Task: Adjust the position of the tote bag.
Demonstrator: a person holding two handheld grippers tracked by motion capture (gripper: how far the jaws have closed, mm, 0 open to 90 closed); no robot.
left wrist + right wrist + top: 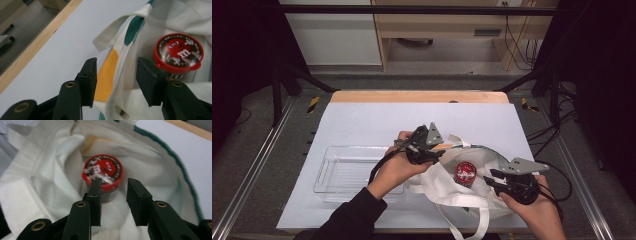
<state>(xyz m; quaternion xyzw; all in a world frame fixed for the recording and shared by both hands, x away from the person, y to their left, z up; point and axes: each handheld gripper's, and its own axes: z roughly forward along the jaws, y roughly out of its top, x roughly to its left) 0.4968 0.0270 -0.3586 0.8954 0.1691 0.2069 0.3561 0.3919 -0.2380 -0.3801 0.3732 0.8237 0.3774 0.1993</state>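
One clear tray (343, 172), high view.

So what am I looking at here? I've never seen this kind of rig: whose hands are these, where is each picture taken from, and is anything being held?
A person at a table holds a two-jaw gripper in each hand. The high view looks down from above: the left gripper and the right gripper are at the mouth of a white tote bag. A red-lidded candy jar stands inside it, and a clear plastic tray lies on the white table to the left. The other two pictures come from cameras riding on the grippers. In the left gripper view the bag's rim hangs between open jaws, ungripped. In the right gripper view the open jaws point at the jar and hold nothing.
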